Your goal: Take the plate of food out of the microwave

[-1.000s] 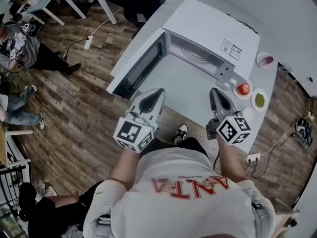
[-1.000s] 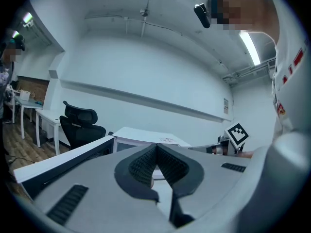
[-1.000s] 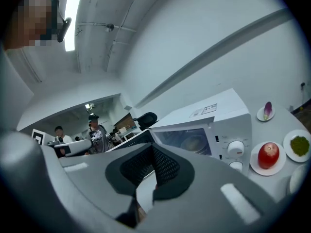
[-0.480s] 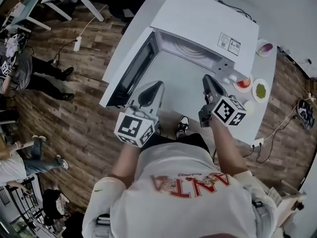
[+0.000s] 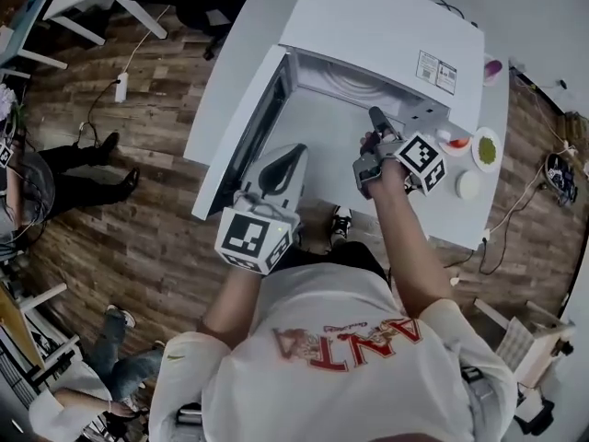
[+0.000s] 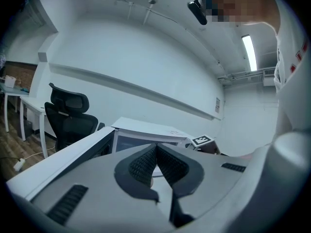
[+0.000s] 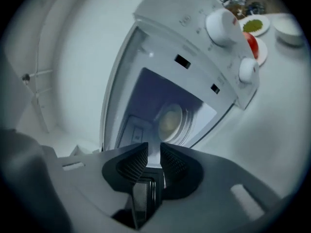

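1. The plate of food [image 7: 171, 123] is seen inside the microwave [image 5: 368, 26], door [image 5: 247, 141] swung clear leftward;
2. The right gripper [image 5: 375, 120] is held at the opening, fingers just eased apart, empty; the left gripper [image 5: 287, 159] is closed on nothing.

White counter [image 5: 241, 63], at my right: a small plate with a red fruit [image 5: 455, 143], a plate of green food [image 5: 486, 148] just beside it, a plain white dish [image 5: 468, 185] nearer me, and a bowl with something purple [image 5: 493, 67] further back. Below: wooden floor [image 5: 138, 219], my shoe [image 5: 339, 224], a power strip [image 5: 121, 87] with its cable. Far side: a black office chair [image 6: 68, 113]. At left, a seated person's legs [image 5: 74, 164].
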